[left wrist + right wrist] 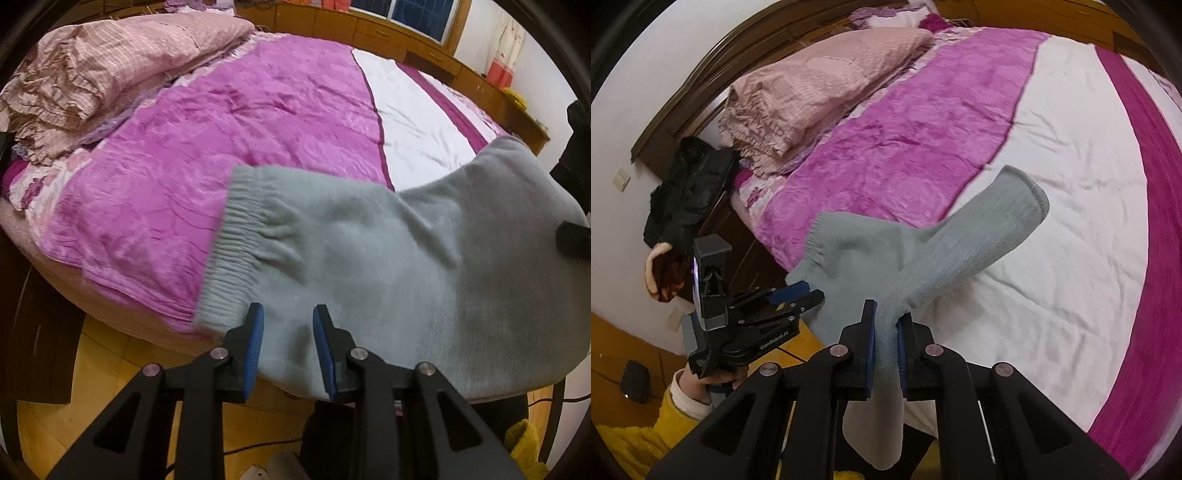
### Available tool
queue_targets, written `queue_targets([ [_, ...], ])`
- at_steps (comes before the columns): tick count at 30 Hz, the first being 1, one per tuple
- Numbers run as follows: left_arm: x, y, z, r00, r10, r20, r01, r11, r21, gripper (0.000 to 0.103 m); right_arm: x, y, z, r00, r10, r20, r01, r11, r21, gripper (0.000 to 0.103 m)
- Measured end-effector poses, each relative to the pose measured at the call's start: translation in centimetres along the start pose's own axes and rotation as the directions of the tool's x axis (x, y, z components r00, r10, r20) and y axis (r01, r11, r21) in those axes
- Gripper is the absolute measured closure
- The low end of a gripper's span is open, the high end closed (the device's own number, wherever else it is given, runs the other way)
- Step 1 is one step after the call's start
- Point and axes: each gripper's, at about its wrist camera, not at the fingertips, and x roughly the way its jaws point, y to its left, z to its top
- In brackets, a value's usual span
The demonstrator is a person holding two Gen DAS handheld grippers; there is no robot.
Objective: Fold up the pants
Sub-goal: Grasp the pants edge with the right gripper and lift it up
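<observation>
Right gripper (pixel 885 343): jaws pinched tight on a bunched ridge of the grey pants (pixel 916 258), with a tail of cloth hanging down below the fingers, probably the hold meant to carry that part during the fold.
Left gripper (pixel 288 347): fingers parted, blue pads either side of the pants' near edge with a clear gap between them and nothing clamped (in the right wrist view it also sits at the waist end with its jaws apart), likely lining up for a bite.
Pants: directly ahead of both tools, draped over the near edge of the bed (pixel 280 122); the ribbed waistband (pixel 236 243) lies ahead-left of the left gripper, and one leg (pixel 1004 218) stretches ahead-right of the right gripper.
Stage: by my judgement early, the cloth is not yet laid flat.
Beyond the pants: magenta-and-white bedspread.
Farthest: folded pink quilt (pixel 122 62), ahead-left near the headboard.
</observation>
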Motion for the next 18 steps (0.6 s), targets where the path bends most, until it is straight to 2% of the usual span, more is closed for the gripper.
queue_targets([
  [3,-1.1,0.9,0.3,1.0,-0.006,0.015,0.006,1.0,-0.015,0.074,0.1,1.2,0.8,1.0,0.009,-0.004,-0.009,1.0,-0.025,0.1],
  [6,-2.1,1.7,0.5,0.999,0.023,0.032,-0.023,0.999,-0.026,0.074,0.4,2.6,1.6,1.0,0.021,-0.013,-0.022,0.999,-0.049,0.1],
  [9,-3.3,2.6,0.6,0.998,0.005,0.061,-0.002,0.999,-0.051,0.074,1.1,4.1,2.4,0.999,0.042,-0.021,-0.043,0.996,-0.073,0.1],
  [14,-4.1,4.0,0.7,0.996,0.011,0.084,-0.004,0.997,-0.076,0.074,3.4,6.6,3.8,0.996,0.077,-0.047,-0.081,0.993,-0.087,0.1],
  [18,-3.6,5.4,0.8,0.997,0.018,0.071,-0.01,0.995,-0.104,0.075,6.0,7.4,4.7,0.993,0.084,-0.082,-0.091,0.993,-0.077,0.1],
])
